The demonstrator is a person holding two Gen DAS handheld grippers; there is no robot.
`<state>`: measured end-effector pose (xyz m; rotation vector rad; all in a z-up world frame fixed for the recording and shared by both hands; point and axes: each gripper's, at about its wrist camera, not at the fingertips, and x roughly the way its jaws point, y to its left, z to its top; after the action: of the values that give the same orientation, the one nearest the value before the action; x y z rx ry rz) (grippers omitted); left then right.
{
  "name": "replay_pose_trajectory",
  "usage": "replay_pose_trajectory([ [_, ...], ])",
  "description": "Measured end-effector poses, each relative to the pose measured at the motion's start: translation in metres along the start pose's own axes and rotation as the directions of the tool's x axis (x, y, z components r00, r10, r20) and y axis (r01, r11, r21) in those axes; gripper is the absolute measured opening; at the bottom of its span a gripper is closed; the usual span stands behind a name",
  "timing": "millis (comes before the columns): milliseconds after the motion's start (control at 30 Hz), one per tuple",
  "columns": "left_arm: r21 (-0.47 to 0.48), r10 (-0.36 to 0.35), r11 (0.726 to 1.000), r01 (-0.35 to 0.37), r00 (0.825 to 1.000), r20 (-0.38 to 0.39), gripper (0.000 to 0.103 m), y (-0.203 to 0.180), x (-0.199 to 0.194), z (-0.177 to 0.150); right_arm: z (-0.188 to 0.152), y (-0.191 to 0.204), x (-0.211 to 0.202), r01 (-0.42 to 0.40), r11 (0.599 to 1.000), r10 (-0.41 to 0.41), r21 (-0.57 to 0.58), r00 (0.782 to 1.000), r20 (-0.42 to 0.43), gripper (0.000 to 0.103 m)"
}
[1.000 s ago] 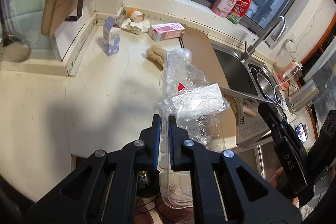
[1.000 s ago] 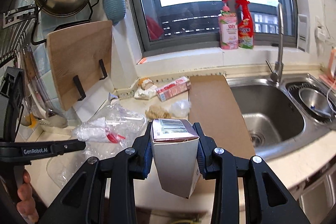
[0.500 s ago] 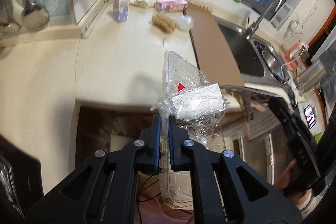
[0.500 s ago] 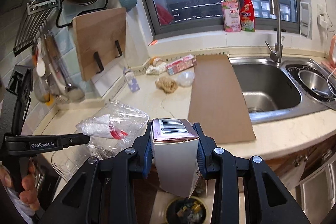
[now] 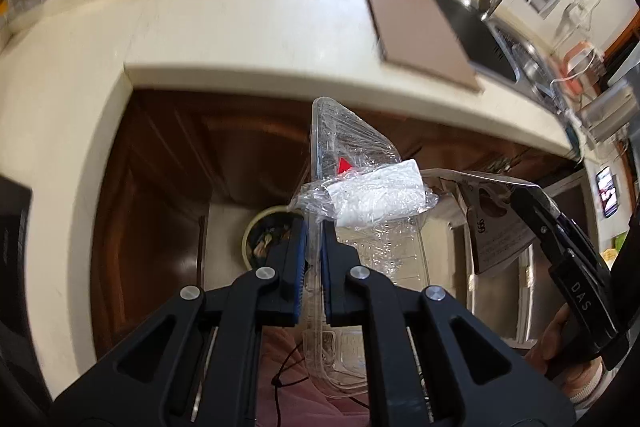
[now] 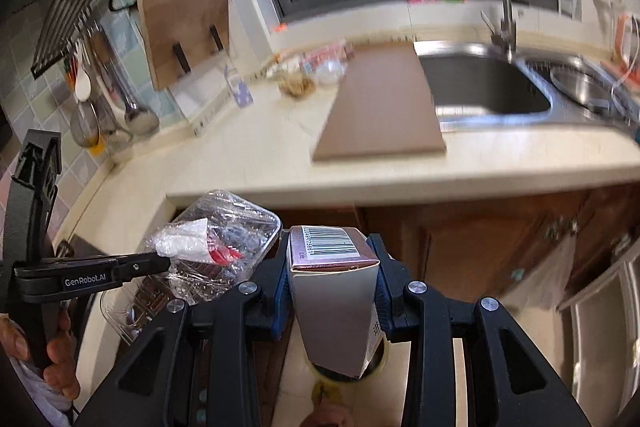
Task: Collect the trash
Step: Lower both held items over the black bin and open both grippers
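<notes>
Step in hand: carrying two pieces of trash to the bin. My left tongs [image 5: 313, 247] are pinched fully narrow on the rim of a clear plastic tray [image 5: 360, 227], which has crumpled film and a white paper wad wrapped round it and a small red mark on top. My right tongs [image 6: 332, 281] are clamped on a carton [image 6: 334, 301] with a barcode on its upper face, pale sides and a squashed lower end.

Landmark: the trash bin [image 5: 264, 239], a round pail on the floor in front of the brown cabinet, already holding scraps. The tray hangs above the bin and slightly to its right; the carton hangs directly above it, hiding most of its rim in the right wrist view. Both items are clear of the table [image 5: 260, 27].

Next move, as I judge it: lower each load over the bin mouth, then spread the tongs. The tray looks wider than the opening, so it may need tilting.
</notes>
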<state>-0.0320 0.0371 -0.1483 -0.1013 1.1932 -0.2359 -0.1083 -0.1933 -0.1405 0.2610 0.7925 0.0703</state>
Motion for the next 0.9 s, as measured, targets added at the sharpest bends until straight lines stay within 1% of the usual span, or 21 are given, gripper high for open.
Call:
replay_pose_trajectory([
  [100,-0.004,0.033,0.999,-0.033,0.999,-0.035,0.005,0.004,0.028,-0.014,-0.024,-0.014,0.018,0.000,1.000,0.001,0.025,0.998,-0.059,0.034],
  [200,-0.013,0.063,0.998,-0.064,0.995,-0.078,0.005,0.013,0.065,-0.026,-0.047,-0.030,0.044,0.003,0.998,0.004,0.067,0.993,-0.118,0.034],
  [233,-0.017,0.081,0.996,-0.083,0.992,-0.099,0.005,0.018,0.081,-0.031,-0.054,-0.035,0.054,0.002,0.996,0.010,0.085,0.991,-0.137,0.034],
  [300,-0.029,0.092,0.995,-0.097,0.988,-0.124,0.005,0.025,0.107,-0.039,-0.066,-0.045,0.076,0.011,0.994,0.008,0.109,0.985,-0.171,0.034],
  [433,-0.026,0.127,0.991,-0.133,0.979,-0.159,0.005,0.037,0.161,-0.050,-0.090,-0.064,0.122,0.025,0.985,0.016,0.173,0.972,-0.233,0.034],
  [667,-0.031,0.111,0.992,-0.122,0.966,-0.235,0.005,0.054,0.268,-0.066,-0.135,-0.096,0.198,0.064,0.959,0.028,0.275,0.948,-0.318,0.034],
  [733,-0.027,0.112,0.992,-0.123,0.958,-0.263,0.005,0.057,0.295,-0.069,-0.144,-0.101,0.221,0.079,0.951,0.028,0.298,0.941,-0.338,0.034],
  [800,-0.008,0.132,0.990,-0.141,0.946,-0.297,0.005,0.058,0.321,-0.073,-0.155,-0.106,0.239,0.089,0.946,0.029,0.312,0.934,-0.355,0.034],
  [867,-0.005,0.125,0.991,-0.134,0.932,-0.341,0.009,0.062,0.348,-0.078,-0.167,-0.109,0.257,0.095,0.940,0.037,0.327,0.926,-0.375,0.034],
  [900,-0.006,0.119,0.992,-0.129,0.926,-0.358,0.014,0.063,0.356,-0.079,-0.171,-0.109,0.266,0.095,0.938,0.042,0.332,0.923,-0.382,0.034],
])
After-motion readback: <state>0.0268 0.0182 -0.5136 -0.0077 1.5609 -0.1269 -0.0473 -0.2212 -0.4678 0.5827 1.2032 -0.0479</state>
